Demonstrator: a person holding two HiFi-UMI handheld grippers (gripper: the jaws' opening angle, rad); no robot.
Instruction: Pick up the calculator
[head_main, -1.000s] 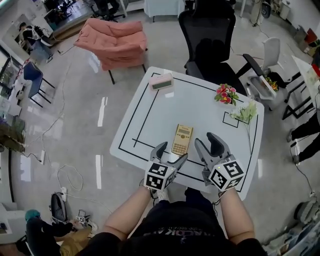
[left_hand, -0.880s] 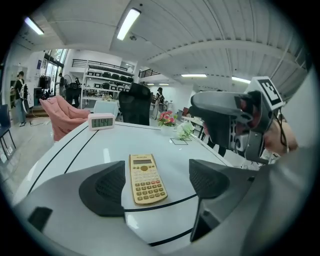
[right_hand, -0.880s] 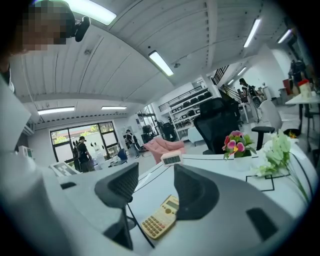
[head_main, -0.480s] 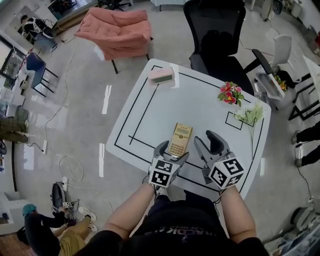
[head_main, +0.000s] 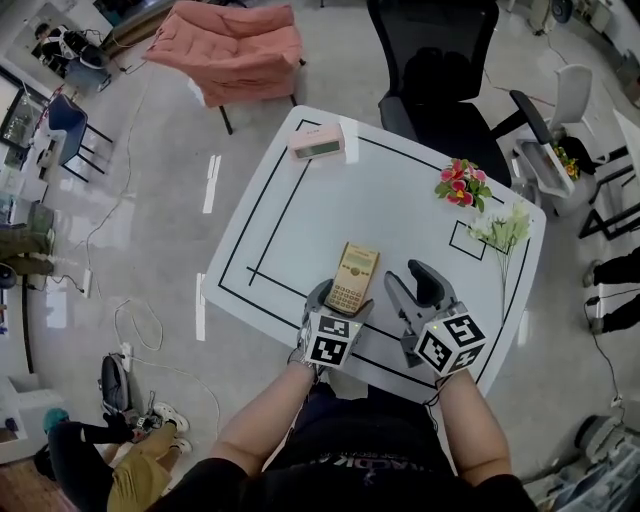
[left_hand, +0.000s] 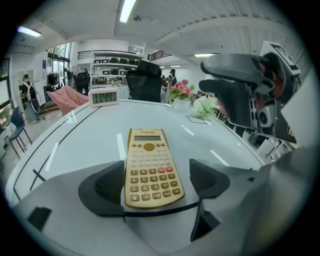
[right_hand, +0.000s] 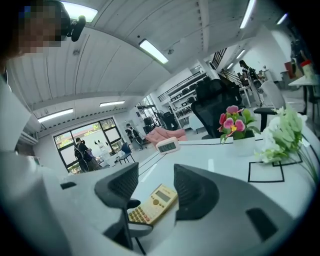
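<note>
While it lies flat and keys-up on the white surface (head_main: 400, 205), the calculator (head_main: 353, 279) shows as a slim tan-yellow slab. It has a grey display at its far end, a round gold button beneath that, and rows of pale and brown keys with two red ones among them. In the head view it sits toward the 6 o'clock edge of the surface, its long axis running to about 12 o'clock. The left gripper (head_main: 343, 300), on an outstretched forearm (head_main: 262, 420), is low at the calculator's 6 o'clock end and points along it. Its jaws stand wide around that near end, the left one just beside the edge and the right one clear of it, so neither clamps it. The right gripper (head_main: 410, 284) hovers at the calculator's 3 o'clock, its jaws also apart and gripping nothing.
</note>
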